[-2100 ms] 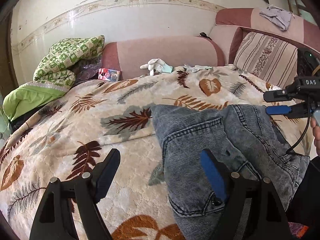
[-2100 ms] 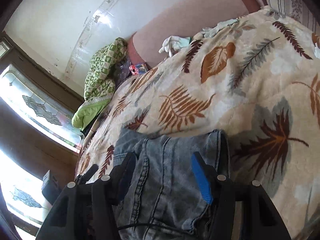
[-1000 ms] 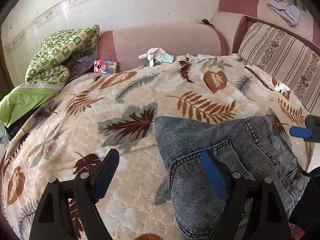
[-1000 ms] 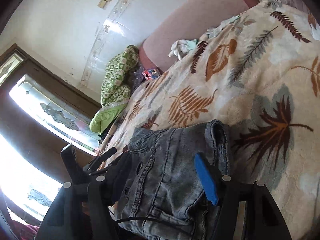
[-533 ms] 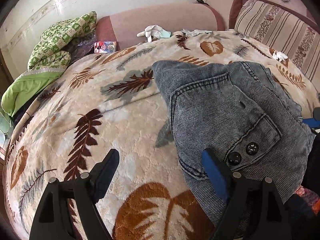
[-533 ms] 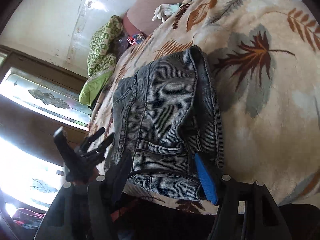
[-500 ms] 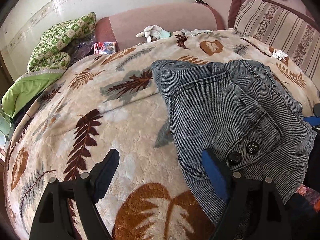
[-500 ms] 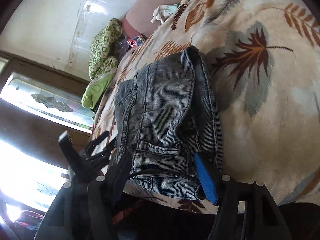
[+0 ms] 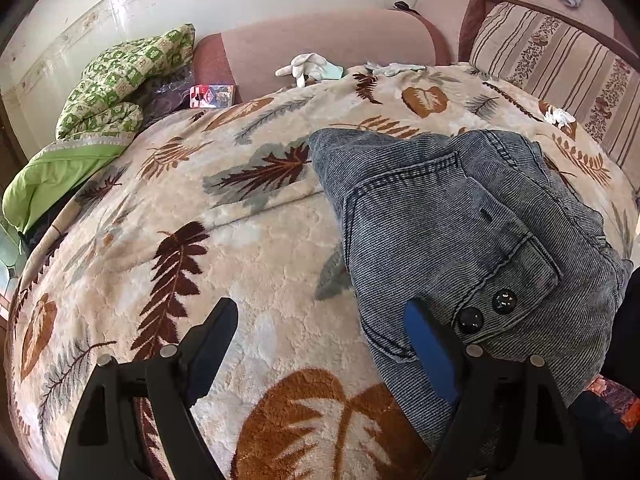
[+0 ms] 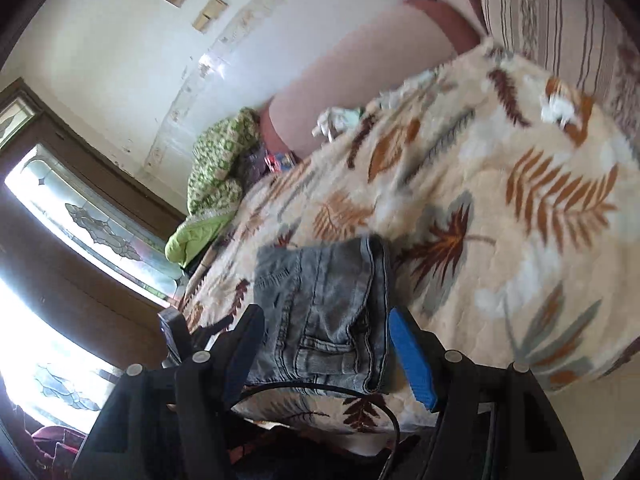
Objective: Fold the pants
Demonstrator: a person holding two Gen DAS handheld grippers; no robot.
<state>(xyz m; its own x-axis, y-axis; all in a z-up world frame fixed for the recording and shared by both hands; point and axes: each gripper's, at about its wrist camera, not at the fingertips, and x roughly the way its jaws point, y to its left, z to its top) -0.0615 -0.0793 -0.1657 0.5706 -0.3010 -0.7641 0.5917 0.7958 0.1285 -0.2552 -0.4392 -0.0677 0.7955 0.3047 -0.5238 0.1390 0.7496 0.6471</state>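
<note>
Denim pants folded on blanket, beyond both tongs; left tongs and right tongs released, empty.

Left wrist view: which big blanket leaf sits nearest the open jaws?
The orange-brown broad leaf at the blanket's near edge; the dark fern and maple leaf lie farther.

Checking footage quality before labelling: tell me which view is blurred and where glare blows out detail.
Left wrist view: sharp; the jeans and leaf-print blanket are crisp, with the usual fisheye bulge. Right wrist view: motion-smeared, worst on the blanket's far side; the window is blown out white; the right claw stays sharp.
</note>
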